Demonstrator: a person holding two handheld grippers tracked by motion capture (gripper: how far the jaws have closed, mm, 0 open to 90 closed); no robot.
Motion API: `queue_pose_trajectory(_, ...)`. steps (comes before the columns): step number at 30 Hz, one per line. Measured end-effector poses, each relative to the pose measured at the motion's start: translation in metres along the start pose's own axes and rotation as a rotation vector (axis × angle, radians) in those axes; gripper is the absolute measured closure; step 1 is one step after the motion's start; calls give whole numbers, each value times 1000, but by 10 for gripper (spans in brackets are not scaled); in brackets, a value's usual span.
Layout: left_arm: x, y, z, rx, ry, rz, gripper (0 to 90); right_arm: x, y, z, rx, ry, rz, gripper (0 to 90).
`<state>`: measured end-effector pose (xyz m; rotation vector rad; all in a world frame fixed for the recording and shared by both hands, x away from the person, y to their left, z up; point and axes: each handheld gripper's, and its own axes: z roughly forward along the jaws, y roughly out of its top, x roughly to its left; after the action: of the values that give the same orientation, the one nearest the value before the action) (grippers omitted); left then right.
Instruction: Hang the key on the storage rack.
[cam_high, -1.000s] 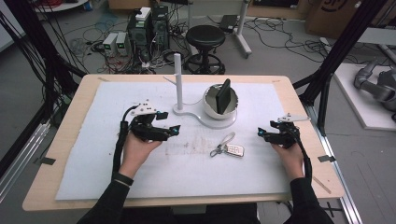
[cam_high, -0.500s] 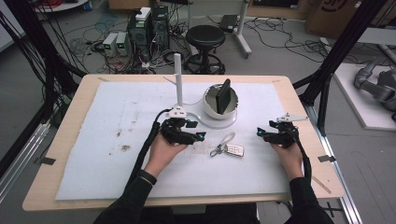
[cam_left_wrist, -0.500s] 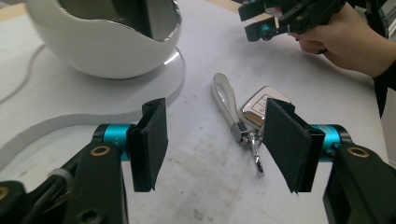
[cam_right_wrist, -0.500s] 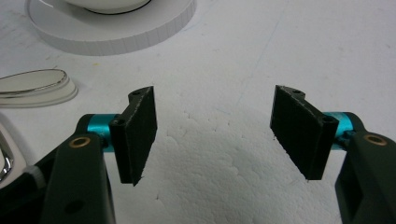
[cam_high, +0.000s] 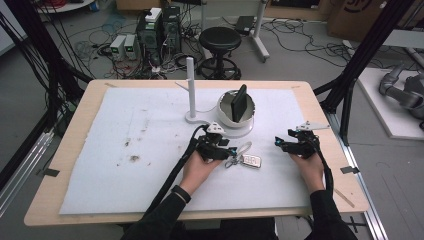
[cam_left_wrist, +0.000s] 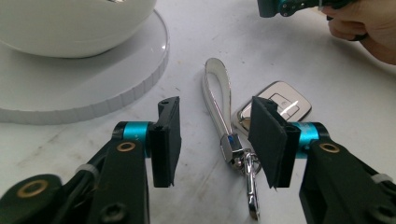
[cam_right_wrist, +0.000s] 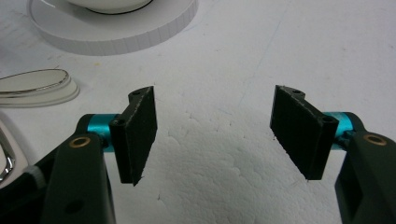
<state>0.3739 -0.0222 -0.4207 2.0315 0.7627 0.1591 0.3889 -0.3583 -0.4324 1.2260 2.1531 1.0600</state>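
Left gripper (cam_left_wrist: 212, 142) moved right, now open wide over key strap (cam_left_wrist: 218, 98); lower & pinch near clip. Right gripper (cam_right_wrist: 212, 140) open, empty.

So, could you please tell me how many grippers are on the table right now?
2: the left gripper sits mid-table, open around the key strap; the right gripper rests open near the table's right edge.
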Motion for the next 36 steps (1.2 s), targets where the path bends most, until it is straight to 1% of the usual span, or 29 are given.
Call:
queue_pose_trajectory(2,-4,1,8,17,15,7,568,0,0,0,2,1,-1,325)
queue_pose_trajectory(3,-4,1,8,17,15,7,572,0,0,0,2,1,-3,325)
queue_pose_trajectory(4,-6,0,14,39,27,7,576,0,0,0,3,0,-3,325)
queue_pose_trajectory(5,-6,0,14,39,27,7,588,0,0,0,3,0,-3,325)
queue_pose_trajectory(7,-8,-1,21,73,36,16,605,0,0,0,-1,2,0,325)
queue_pose_trajectory(10,-10,-2,24,86,44,16,621,-1,0,0,-1,2,0,325)
queue_pose_trajectory(14,-10,-3,28,118,38,14,650,0,0,0,0,3,1,325)
queue_pose_trajectory(19,-12,-4,30,128,23,8,668,0,0,0,0,3,1,325)
queue_pose_trajectory(20,-13,-4,31,135,22,13,668,0,0,0,-1,3,0,325)
queue_pose_trajectory(23,-15,-5,31,136,23,21,665,0,0,0,0,3,1,325)
queue_pose_trajectory(24,-15,-5,31,139,17,19,676,0,0,0,0,3,1,325)
queue_pose_trajectory(25,-15,-4,30,142,7,20,705,0,0,0,0,3,1,325)
queue_pose_trajectory(26,-15,-4,30,140,2,24,750,0,0,0,0,2,1,325)
queue_pose_trajectory(27,-16,-4,30,140,4,30,769,0,0,0,-1,2,-1,325)
queue_pose_trajectory(30,-16,-4,29,138,3,37,781,0,0,0,1,3,5,325)
queue_pose_trajectory(31,-16,-4,29,134,0,36,783,0,0,-1,1,3,6,325)
queue_pose_trajectory(32,-15,-4,27,123,-4,47,790,-1,0,0,1,2,4,325)
queue_pose_trajectory(33,-14,-4,25,116,-5,47,813,-1,0,-1,1,3,6,325)
queue_pose_trajectory(36,-13,-2,17,73,0,47,814,-1,0,-1,0,4,5,325)
